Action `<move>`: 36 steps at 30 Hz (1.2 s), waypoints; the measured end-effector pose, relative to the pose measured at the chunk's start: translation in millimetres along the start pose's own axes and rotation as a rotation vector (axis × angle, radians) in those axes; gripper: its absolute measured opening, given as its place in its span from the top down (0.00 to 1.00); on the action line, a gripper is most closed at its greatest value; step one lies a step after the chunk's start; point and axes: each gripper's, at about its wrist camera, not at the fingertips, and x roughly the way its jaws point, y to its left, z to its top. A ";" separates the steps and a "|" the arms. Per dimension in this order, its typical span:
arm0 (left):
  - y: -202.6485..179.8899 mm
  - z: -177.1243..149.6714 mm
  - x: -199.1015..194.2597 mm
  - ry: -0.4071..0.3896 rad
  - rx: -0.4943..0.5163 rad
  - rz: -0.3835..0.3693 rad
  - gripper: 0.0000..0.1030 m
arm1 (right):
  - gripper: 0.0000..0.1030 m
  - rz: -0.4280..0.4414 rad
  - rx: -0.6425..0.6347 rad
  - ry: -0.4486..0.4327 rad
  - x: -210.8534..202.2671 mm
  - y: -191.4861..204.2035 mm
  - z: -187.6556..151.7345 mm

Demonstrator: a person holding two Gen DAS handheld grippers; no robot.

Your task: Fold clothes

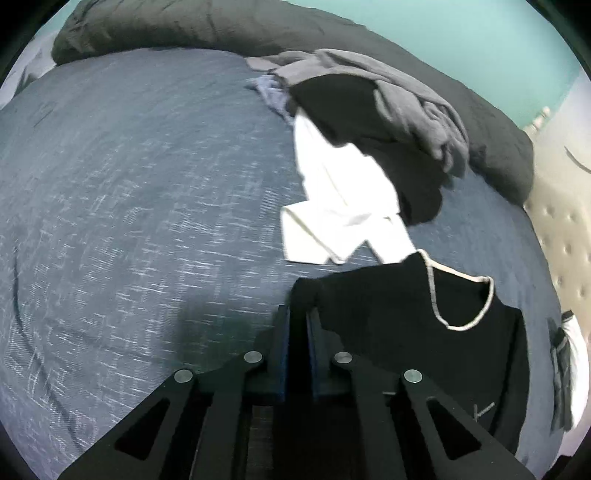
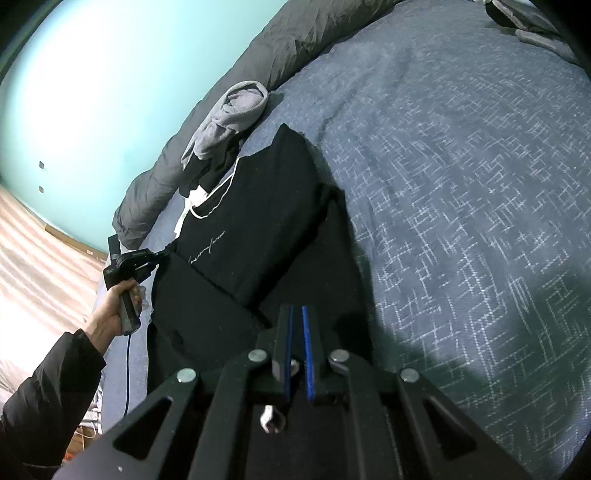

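Note:
A black T-shirt [image 1: 399,332] with a pale neck trim [image 1: 461,295] lies on the blue bedspread [image 1: 147,221]. In the left wrist view my left gripper [image 1: 297,314] is shut, with a fold of the shirt's black cloth pinched between its pads. In the right wrist view the same shirt [image 2: 266,206] lies lengthwise with small white script on its chest. My right gripper [image 2: 297,312] is shut at the shirt's near edge, a bit of black and white cloth showing between its fingers. The left gripper [image 2: 166,254], held by a hand [image 2: 110,314], sits at the shirt's left side.
A white garment [image 1: 332,206] lies just beyond the shirt, with a heap of grey and black clothes [image 1: 388,110] behind it. A dark grey duvet [image 1: 184,26] is bunched along the bed's far edge. Bare mattress [image 1: 561,229] and wood floor [image 2: 33,251] show past the bed.

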 end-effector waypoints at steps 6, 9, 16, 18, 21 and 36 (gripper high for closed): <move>8.3 3.2 6.3 -0.005 -0.022 0.013 0.92 | 0.94 -0.003 -0.005 -0.006 -0.6 -0.4 0.7; 13.9 4.2 5.1 -0.009 -0.054 -0.004 0.89 | 0.94 -0.007 0.000 -0.004 0.2 -2.3 0.9; 27.7 6.0 -32.1 -0.083 -0.086 0.001 0.83 | 0.94 -0.012 0.011 -0.017 -2.5 -5.2 2.6; 29.3 1.5 -47.6 -0.091 -0.070 0.004 0.79 | 0.94 -0.010 0.014 -0.024 -3.4 -5.2 3.3; 26.5 -10.7 -64.8 -0.084 -0.028 0.007 0.74 | 0.94 0.003 0.012 -0.029 -4.9 -3.5 4.3; 23.3 -132.2 -150.7 0.054 0.092 -0.028 0.62 | 0.94 0.077 0.001 0.083 7.1 21.6 -16.4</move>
